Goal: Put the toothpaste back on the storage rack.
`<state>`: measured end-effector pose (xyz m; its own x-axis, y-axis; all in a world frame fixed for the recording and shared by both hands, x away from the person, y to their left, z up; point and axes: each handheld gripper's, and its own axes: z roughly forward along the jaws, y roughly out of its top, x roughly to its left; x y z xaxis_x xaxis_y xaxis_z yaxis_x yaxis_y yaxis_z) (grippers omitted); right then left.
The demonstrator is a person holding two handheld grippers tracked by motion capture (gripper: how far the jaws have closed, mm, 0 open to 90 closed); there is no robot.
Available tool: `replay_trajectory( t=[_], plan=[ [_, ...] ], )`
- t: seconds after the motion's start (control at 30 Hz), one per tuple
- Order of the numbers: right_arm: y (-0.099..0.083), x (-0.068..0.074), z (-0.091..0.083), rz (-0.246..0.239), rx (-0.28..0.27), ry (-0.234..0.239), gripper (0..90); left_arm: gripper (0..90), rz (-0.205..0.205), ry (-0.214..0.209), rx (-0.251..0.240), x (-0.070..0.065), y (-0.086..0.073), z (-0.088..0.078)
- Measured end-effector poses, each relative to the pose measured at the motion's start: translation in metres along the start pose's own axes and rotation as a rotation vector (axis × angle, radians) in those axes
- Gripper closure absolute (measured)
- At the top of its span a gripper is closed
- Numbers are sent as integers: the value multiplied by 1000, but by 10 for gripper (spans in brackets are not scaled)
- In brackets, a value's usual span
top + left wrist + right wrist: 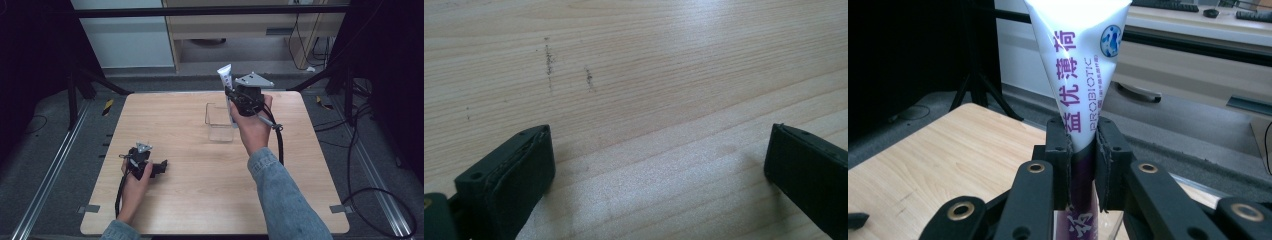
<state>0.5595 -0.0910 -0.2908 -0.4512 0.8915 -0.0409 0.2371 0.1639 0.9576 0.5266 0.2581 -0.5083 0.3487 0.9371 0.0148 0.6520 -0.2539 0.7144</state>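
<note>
Tube (1083, 75) pinched in right gripper (1082, 150) jaws above clear box (220, 121), left gripper (659, 165) jaws wide, empty over table (649, 60)

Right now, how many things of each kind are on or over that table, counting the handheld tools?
Grippers: 2, left open on the table, right shut on the tube
Tubes: 1, white and purple
Clear boxes: 1
Total: 4

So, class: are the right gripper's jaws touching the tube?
Touching. In the right gripper view the right gripper has both black jaws pressed flat against the tube, one on each side, with no gap showing.
</note>
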Motion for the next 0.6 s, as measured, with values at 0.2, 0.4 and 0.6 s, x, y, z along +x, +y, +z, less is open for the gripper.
replay_trajectory(
  t=[0.2,0.4,0.6],
  plan=[
    [7,-2,4,2,-18,-15,787,0,-1,0,-1,0,0,0],
    [13,-5,11,19,-39,-34,787,0,3,0,2,0,0,0],
    [14,-2,18,20,-68,-57,787,0,3,0,2,0,0,0]
  ],
)
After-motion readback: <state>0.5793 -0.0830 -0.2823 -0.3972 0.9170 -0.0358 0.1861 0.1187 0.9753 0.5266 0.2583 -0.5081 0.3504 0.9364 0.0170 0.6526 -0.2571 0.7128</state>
